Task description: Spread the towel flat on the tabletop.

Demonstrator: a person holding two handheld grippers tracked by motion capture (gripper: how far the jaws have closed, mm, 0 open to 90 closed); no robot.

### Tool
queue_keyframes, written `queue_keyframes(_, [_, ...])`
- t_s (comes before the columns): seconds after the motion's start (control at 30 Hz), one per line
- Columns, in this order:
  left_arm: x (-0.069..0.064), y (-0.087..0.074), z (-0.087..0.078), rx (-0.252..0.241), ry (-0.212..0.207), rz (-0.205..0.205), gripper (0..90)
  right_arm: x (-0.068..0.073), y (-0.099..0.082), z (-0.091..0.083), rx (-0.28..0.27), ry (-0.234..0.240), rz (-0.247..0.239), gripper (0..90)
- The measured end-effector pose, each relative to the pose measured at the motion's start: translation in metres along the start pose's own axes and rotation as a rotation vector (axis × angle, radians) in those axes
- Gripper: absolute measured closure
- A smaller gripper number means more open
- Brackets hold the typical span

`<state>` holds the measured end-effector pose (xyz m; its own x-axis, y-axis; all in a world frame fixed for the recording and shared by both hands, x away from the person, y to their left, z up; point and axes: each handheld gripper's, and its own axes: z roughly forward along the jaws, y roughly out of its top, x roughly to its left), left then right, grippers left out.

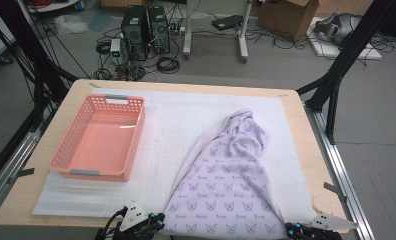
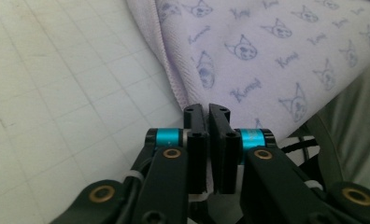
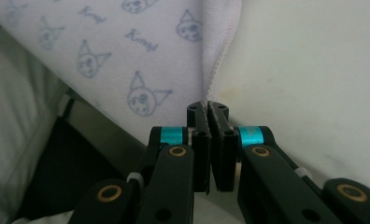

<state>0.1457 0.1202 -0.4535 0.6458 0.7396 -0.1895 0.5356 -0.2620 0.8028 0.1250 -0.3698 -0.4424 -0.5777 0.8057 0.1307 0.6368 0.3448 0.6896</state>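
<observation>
The left gripper point(image 2: 207, 109) has its two black jaws drawn together, and the hemmed corner of the lilac cloth point(image 2: 276, 51) meets the tips there; a thin slit shows between the pads, and the cloth's edge appears pinched in it, though the very tip of the hold is hidden. The right gripper point(image 3: 208, 108) likewise has its jaws closed, with the stitched white hem of the same cloth running straight down into the line where the pads meet, so it is clamped on that corner. Beyond the left fingertips the cloth spreads up and to the right, printed with small blue cat faces and script words, while to their left lies the white gridded mat point(image 2: 57, 93). Beyond the right fingertips the cloth fans up and to the left, and bare mat lies to their right. In the high view the left gripper point(image 1: 153, 222) and right gripper point(image 1: 292, 229) sit at the near table edge, each at one near corner of the cloth point(image 1: 226, 185), which stretches between them and tapers away into a bunched peak farther off. Well to the left of the left gripper and farther away stands a pink basket point(image 1: 71, 150) on the mat, which covers the wooden table point(image 1: 306, 130).
</observation>
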Motion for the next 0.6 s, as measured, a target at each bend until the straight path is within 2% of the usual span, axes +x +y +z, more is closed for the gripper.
queue_keyframes(0.03, [0.002, 0.001, 0.001, -0.009, 0.003, -0.012, 72.0, 0.000, 0.001, -0.001, -0.021, 0.006, 0.011, 73.6])
queue_keyframes(0.1, [0.006, 0.006, 0.005, -0.034, 0.014, -0.031, 57.9, -0.003, 0.006, -0.004, -0.075, 0.000, 0.046, 69.1])
queue_keyframes(0.2, [0.016, 0.016, 0.010, -0.067, 0.020, -0.057, 50.0, -0.007, 0.015, -0.002, -0.123, -0.044, 0.060, 69.7])
queue_keyframes(0.33, [0.030, 0.034, 0.023, -0.074, 0.027, -0.079, 50.2, -0.017, 0.028, 0.013, -0.122, -0.105, 0.056, 73.3])
queue_keyframes(0.43, [0.038, 0.047, 0.040, -0.046, 0.019, -0.092, 50.5, -0.024, 0.043, 0.028, -0.112, -0.132, 0.044, 74.1])
queue_keyframes(0.5, [0.040, 0.053, 0.053, -0.020, 0.015, -0.092, 50.4, -0.028, 0.051, 0.037, -0.105, -0.130, 0.058, 73.7])
queue_keyframes(0.57, [0.038, 0.058, 0.065, 0.018, 0.009, -0.083, 50.4, -0.029, 0.057, 0.048, -0.092, -0.097, 0.069, 70.5])
queue_keyframes(0.6, [0.036, 0.059, 0.068, 0.019, 0.019, -0.069, 50.3, -0.027, 0.059, 0.052, -0.088, -0.084, 0.062, 68.1])
